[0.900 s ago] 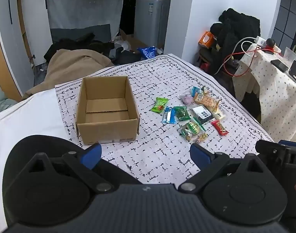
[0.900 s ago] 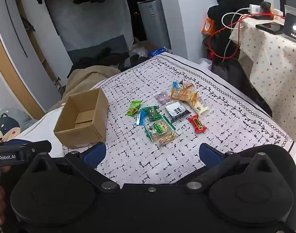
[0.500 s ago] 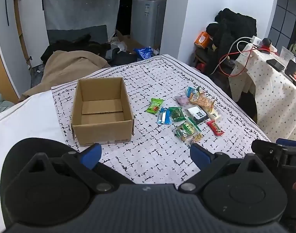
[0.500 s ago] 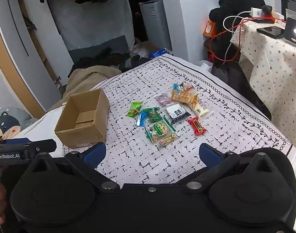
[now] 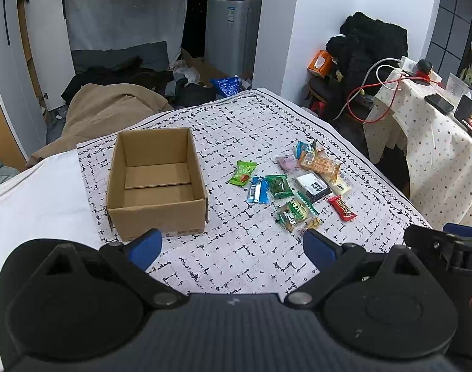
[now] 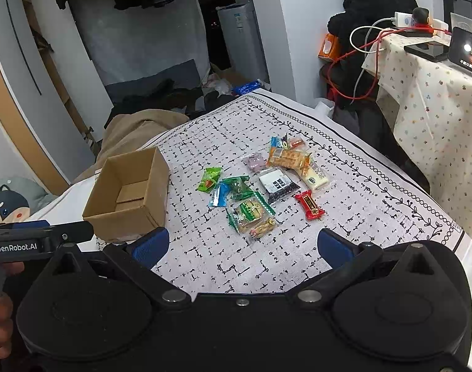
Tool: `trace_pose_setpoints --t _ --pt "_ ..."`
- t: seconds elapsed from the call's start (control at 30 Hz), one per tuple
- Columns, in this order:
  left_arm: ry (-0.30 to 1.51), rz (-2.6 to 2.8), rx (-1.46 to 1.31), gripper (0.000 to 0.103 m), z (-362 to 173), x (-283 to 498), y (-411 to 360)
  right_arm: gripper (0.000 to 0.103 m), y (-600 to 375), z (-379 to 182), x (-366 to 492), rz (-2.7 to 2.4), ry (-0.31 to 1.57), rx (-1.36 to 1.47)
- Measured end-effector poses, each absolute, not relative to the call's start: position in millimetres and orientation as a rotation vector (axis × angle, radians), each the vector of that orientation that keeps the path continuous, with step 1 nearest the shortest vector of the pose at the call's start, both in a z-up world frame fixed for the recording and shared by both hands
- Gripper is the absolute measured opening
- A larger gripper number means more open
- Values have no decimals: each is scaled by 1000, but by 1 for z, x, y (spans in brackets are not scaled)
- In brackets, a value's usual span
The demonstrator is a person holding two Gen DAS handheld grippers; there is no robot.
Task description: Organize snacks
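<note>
**Open box at the left, snacks heaped toward the right edge**

The left gripper [image 5: 231, 249] hangs above the near edge of the bed [image 5: 34, 204], its blue fingers [image 5: 144, 245] spread wide with nothing between them. Just beyond its left finger sits the cardboard box [image 5: 157, 214], open at the top and holding nothing, on the left part of the patterned cloth [image 5: 236, 254] that covers the bed.

Right of the box, apart from it, lies a light green packet [image 5: 242, 172], with a blue packet [image 5: 258, 189] and a dark green packet [image 5: 278, 186] touching each other just beside it. Nearer the front edge is a green-striped packet [image 5: 293, 211] with a small gold-wrapped sweet [image 5: 310, 223] against it. Further right come a black-and-white packet [image 5: 313, 186], an orange cracker pack [image 5: 319, 163], a pale pink packet [image 5: 287, 161] and a cream bar [image 5: 341, 186], bunched together toward the cloth's right edge. A red bar [image 5: 342, 208] lies slightly apart at the near right of the heap.

The right gripper [image 6: 242, 245] also hovers over the near edge, fingers [image 6: 333, 245] wide apart and gripping nothing, facing the same heap, with the box [image 6: 127, 192] to its left.
</note>
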State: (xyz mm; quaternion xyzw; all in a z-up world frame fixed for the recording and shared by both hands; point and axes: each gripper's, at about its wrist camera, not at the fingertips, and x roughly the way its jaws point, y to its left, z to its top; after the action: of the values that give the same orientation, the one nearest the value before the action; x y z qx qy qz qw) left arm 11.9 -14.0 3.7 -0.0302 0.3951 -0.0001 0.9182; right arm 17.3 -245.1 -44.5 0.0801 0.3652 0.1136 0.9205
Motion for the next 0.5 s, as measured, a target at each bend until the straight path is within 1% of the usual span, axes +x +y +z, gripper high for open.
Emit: trace_pose_setpoints --t 0.5 --pt "810 3 -69 97 1 17 -15 103 -244 -46 20 220 742 160"
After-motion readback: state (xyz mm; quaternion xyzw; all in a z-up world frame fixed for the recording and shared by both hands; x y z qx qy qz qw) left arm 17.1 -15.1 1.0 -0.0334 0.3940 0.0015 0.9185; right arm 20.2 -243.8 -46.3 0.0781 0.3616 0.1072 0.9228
